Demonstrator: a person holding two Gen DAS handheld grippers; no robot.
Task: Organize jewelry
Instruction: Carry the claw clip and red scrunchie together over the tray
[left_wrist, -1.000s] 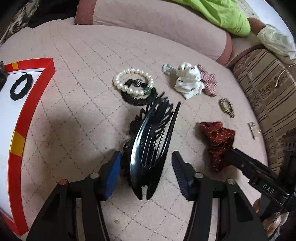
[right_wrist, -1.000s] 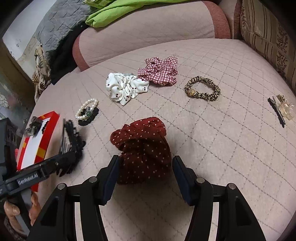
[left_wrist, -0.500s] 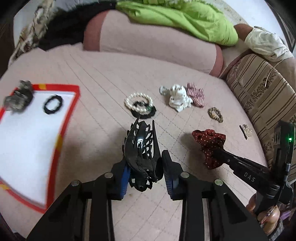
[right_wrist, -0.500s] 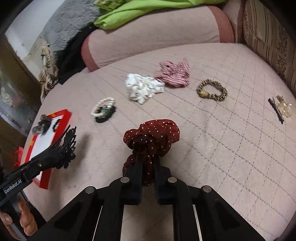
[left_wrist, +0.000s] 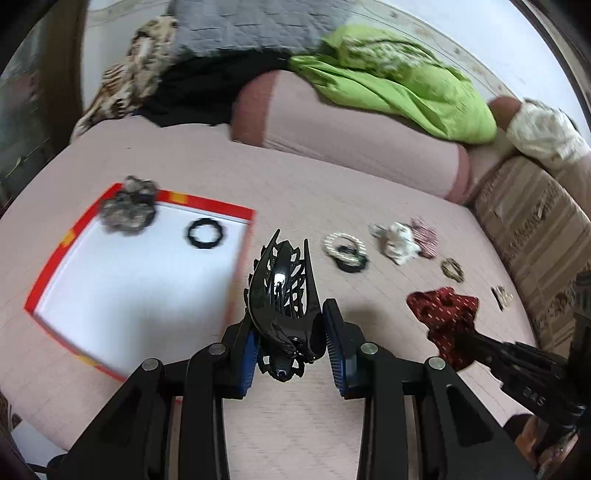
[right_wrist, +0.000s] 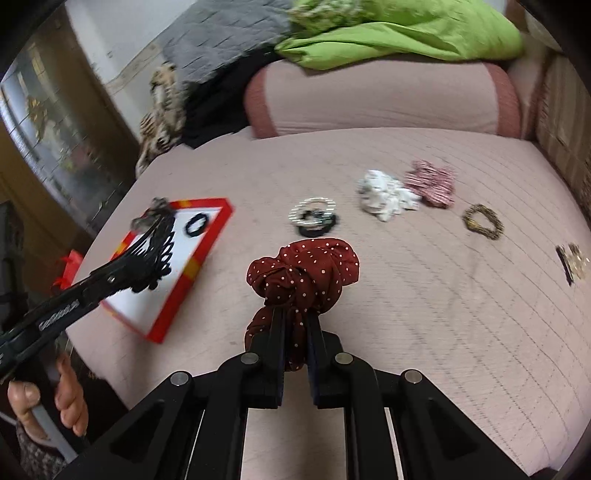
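My left gripper (left_wrist: 290, 345) is shut on a black hair claw clip (left_wrist: 282, 295) and holds it above the pink bed, beside the right edge of the red-rimmed white tray (left_wrist: 243, 251). The clip also shows in the right wrist view (right_wrist: 153, 254), over the tray (right_wrist: 218, 229). My right gripper (right_wrist: 295, 325) is shut on a dark red dotted scrunchie (right_wrist: 306, 269), lifted off the bed; it also shows in the left wrist view (left_wrist: 441, 310). A black hair tie (left_wrist: 205, 233) and a grey flower clip (left_wrist: 127, 205) lie in the tray.
On the bed lie a pearl bracelet on a black tie (right_wrist: 314, 216), a white scrunchie (right_wrist: 384, 195), a checked scrunchie (right_wrist: 430, 182), a leopard tie (right_wrist: 482, 221) and small clips (right_wrist: 572, 262). A pink bolster (right_wrist: 376, 98) and green cloth (right_wrist: 406, 29) lie behind.
My left gripper closed on the claw clip, lifted it and carried it left toward the tray. My right gripper closed on the red scrunchie and raised it.
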